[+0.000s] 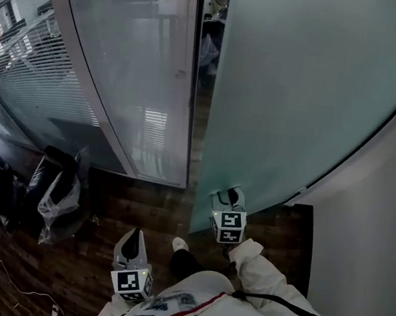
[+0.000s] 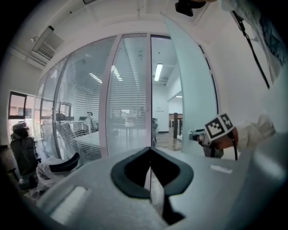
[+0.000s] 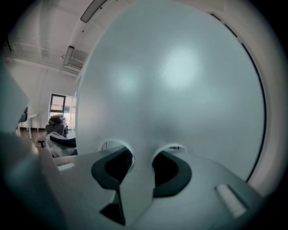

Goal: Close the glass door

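Glass door (image 1: 302,95) is ajar, with a gap between its free edge and the door frame (image 1: 188,101). Right claw (image 3: 141,157) is clamped on that edge; left claw (image 2: 150,155) is pressed together and empty. Closing not yet finished.

- This is looking like an office: glass partition walls (image 2: 85,103) are running from floor to ceiling.
- Slatted blinds (image 2: 130,85) are hanging behind the panes.
- A long white bench (image 2: 90,138) is standing in the room behind the glass.
- A black office chair (image 2: 22,152) is standing outside it, and another chair (image 1: 57,196) is sitting under clear plastic.
- A strip light (image 2: 158,72) is glowing overhead, near a ceiling air vent (image 2: 45,42).
- A frosted glass door (image 1: 303,88) is standing ajar over the wood-pattern floor (image 1: 97,249).
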